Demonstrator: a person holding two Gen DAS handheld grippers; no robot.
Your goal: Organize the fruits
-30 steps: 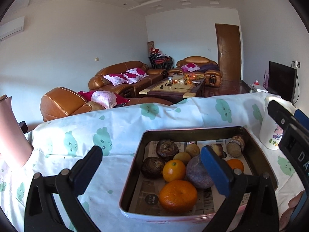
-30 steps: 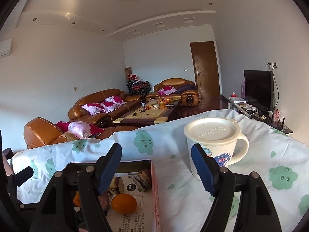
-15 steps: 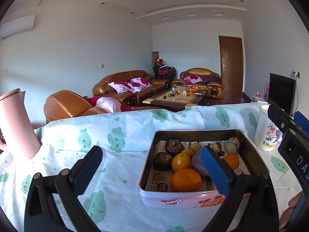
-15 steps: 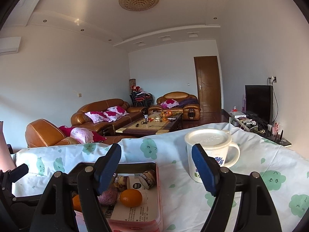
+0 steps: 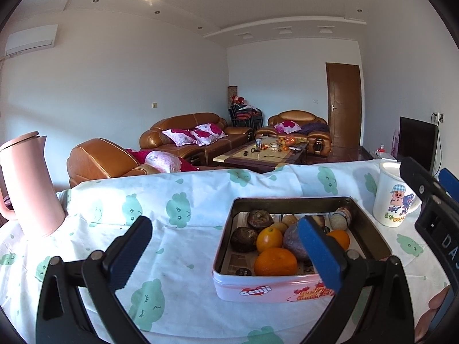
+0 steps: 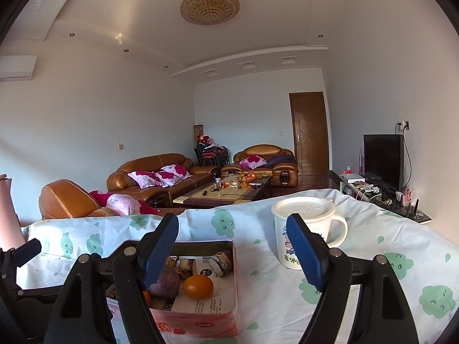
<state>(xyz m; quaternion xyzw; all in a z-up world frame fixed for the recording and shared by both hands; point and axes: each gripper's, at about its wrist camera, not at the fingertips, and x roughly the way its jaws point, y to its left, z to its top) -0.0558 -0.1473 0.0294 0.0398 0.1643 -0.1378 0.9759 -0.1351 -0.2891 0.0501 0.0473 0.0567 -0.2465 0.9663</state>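
On tablecloth: fruit tin [image 5: 287, 289] ahead of left tool [image 5: 226, 250], jaws apart | right tool [image 6: 232, 246] jaws apart, empty

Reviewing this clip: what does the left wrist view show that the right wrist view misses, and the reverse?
Left wrist only: the whole pink jug with its lid, the large orange at the tin's near wall, and two dark round fruits.

Right wrist only: the mug's closed lid and handle, and the ceiling lamp in full.

Both: the fruit tin, the cartoon mug, the purple fruit, the patterned tablecloth, and open, empty tongs on each side.
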